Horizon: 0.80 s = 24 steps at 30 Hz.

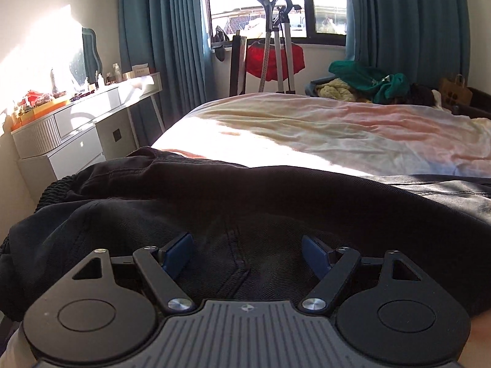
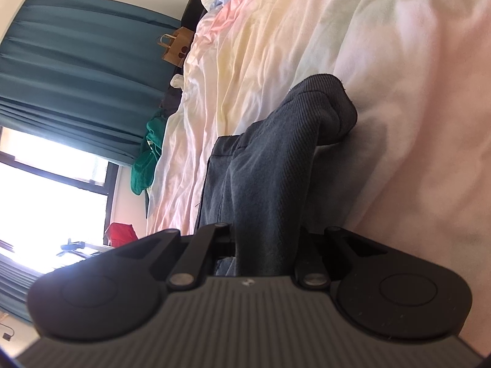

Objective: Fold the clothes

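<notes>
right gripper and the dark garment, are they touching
Touching. The right wrist view shows the right gripper shut on the dark garment, whose ribbed fabric runs straight in between the closed jaws, stretched taut above the bed sheet.

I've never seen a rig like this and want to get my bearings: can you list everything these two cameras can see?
Dark garment: one, black-grey, at the bed's near edge.
Bed cover: one, pastel pink, yellow and white, rumpled.
Clothes pile: one, green and yellow pieces, beyond the bed.
Paper bag: one, brown, beyond the bed, far right.
Curtains: two, teal, beside the window.
Dressing table: one, white, left wall, small items on top.
Chair: one, dark, red cloth on it.
Left hand-held gripper: black, blue pads, open over the garment.
Right hand-held gripper: black, shut on the garment.
</notes>
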Motion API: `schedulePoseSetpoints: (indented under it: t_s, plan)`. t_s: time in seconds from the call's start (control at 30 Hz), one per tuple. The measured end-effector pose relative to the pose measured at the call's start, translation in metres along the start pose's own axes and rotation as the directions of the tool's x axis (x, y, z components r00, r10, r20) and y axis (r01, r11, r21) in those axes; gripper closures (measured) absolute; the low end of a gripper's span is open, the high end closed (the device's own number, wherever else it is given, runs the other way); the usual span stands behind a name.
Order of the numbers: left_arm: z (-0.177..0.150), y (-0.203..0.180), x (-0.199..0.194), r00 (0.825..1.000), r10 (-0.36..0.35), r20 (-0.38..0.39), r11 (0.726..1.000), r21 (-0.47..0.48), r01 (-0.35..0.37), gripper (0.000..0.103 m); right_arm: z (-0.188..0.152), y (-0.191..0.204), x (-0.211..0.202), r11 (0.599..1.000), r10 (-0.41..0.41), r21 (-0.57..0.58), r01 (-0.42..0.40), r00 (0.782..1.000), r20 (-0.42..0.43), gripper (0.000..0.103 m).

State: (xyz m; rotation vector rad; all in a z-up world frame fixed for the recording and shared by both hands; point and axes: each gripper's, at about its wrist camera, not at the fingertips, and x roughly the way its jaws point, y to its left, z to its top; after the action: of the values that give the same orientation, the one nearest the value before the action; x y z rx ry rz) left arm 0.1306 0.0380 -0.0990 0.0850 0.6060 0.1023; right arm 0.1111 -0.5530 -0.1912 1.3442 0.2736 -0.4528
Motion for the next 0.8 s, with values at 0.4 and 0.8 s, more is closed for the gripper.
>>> schedulePoseSetpoints:
  t_s: [0.4, 0.8]
  plan:
    - [-0.007, -0.002, 0.003, 1.000, 0.019, -0.025, 0.999, 0.026, -0.019, 0.021, 0.000, 0.010, -0.002, 0.997, -0.019, -0.075, 0.020, 1.000, 0.014, 0.090]
    - [-0.007, -0.004, 0.007, 0.999, 0.016, -0.033, 0.999, 0.036, -0.014, 0.021, -0.004, 0.032, -0.006, 0.973, -0.047, -0.224, 0.058, 0.997, 0.057, 0.090]
